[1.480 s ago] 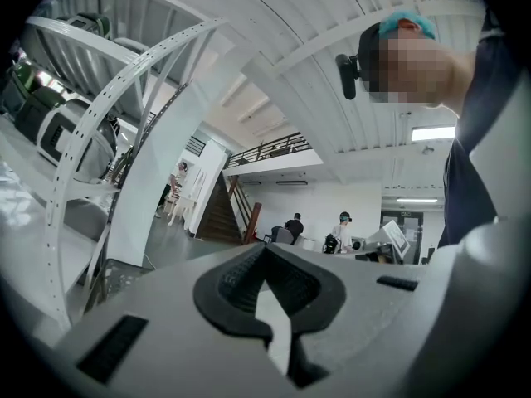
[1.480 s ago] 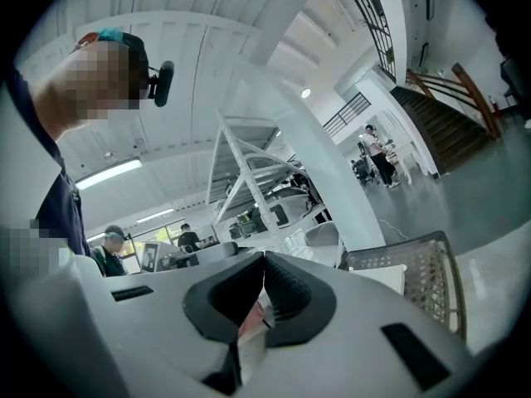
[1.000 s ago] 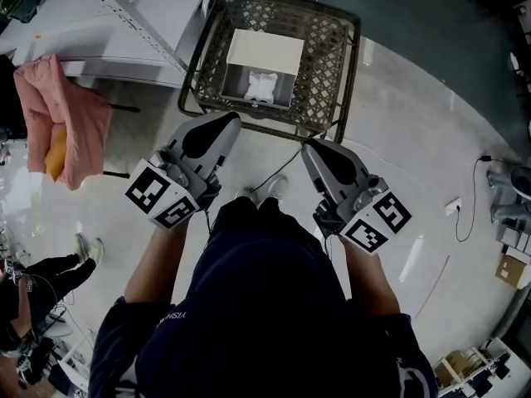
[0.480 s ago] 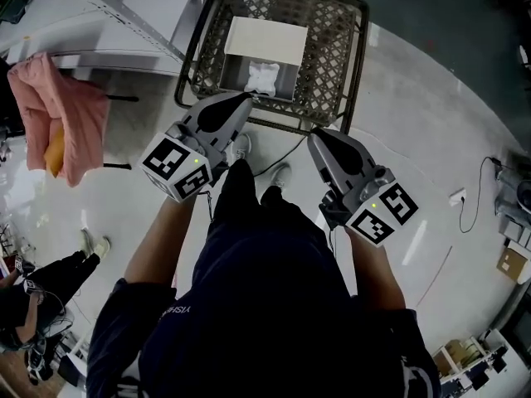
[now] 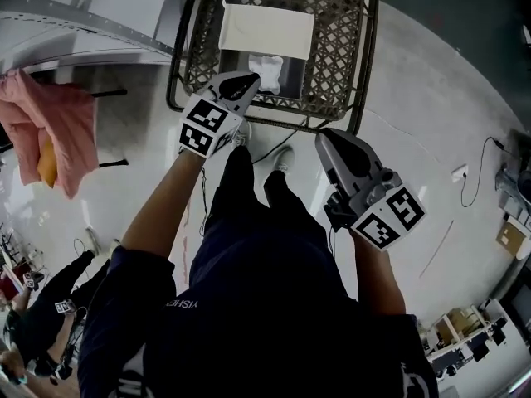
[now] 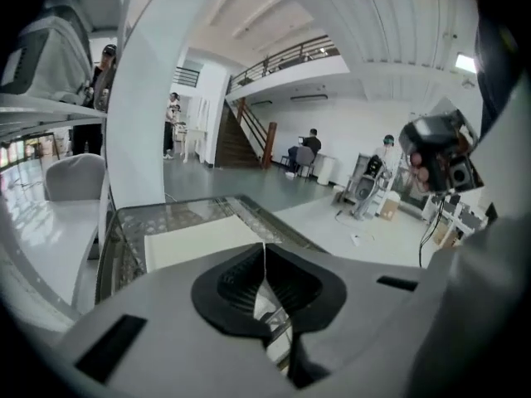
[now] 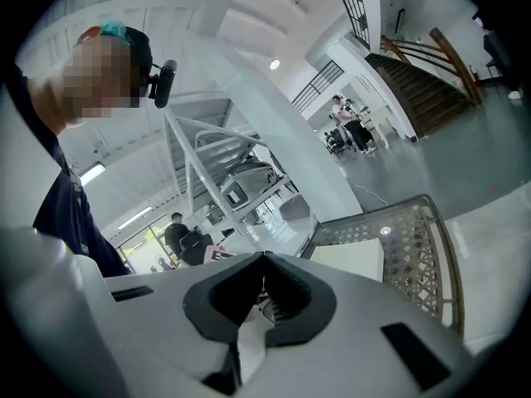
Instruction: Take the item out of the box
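Observation:
A dark wire basket [image 5: 332, 48] stands on the floor ahead of me. Inside it sits an open box with a cream flap [image 5: 265, 30] folded back. A white crumpled item [image 5: 267, 63] lies in the box. My left gripper [image 5: 250, 79] is shut and empty; its tip reaches over the basket's near rim, right beside the white item. The left gripper view shows its jaws [image 6: 265, 247] meeting above the flap [image 6: 195, 243]. My right gripper [image 5: 322, 137] hangs back outside the basket, shut and empty [image 7: 265, 257], with the basket [image 7: 415, 247] ahead of it.
A metal shelf [image 5: 83, 23] runs along the left, with a pink cloth [image 5: 58, 131] hanging from it. A cable [image 5: 473, 189] trails over the floor at right, near cardboard boxes [image 5: 510, 259]. A person [image 5: 41, 322] is at the lower left. My shoes [image 5: 278, 160] stand before the basket.
My left gripper has gone forward from beside my hip to the basket's near rim, close to the white item. The right gripper has hardly moved.

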Motion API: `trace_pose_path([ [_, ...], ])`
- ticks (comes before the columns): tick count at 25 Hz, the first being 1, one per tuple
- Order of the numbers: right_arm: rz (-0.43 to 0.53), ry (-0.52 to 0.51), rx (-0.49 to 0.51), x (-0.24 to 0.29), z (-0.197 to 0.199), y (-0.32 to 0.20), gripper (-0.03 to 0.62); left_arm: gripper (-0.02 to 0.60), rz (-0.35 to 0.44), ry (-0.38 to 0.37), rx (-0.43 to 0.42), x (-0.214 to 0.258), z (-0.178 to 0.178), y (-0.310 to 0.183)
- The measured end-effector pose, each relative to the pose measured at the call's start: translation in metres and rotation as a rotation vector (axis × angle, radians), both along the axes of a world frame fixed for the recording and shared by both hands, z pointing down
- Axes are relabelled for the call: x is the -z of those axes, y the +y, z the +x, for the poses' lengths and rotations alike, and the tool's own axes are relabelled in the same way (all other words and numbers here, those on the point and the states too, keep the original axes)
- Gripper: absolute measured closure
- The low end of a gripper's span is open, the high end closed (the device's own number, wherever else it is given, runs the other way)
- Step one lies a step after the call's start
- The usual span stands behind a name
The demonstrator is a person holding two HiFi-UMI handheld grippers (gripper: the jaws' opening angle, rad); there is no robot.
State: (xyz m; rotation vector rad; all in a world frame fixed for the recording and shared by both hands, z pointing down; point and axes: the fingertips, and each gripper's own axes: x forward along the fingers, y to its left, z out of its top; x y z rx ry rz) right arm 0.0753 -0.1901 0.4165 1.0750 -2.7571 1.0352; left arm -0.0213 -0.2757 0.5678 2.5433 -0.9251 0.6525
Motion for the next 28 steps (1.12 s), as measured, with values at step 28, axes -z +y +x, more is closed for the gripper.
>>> trace_pose_path([
  [28, -0.238, 0.016, -0.1, -0.102, -0.001, -0.036, 0.569, 0.411, -0.247, -0.515, -0.369, -0.188, 0.017, -0.019],
])
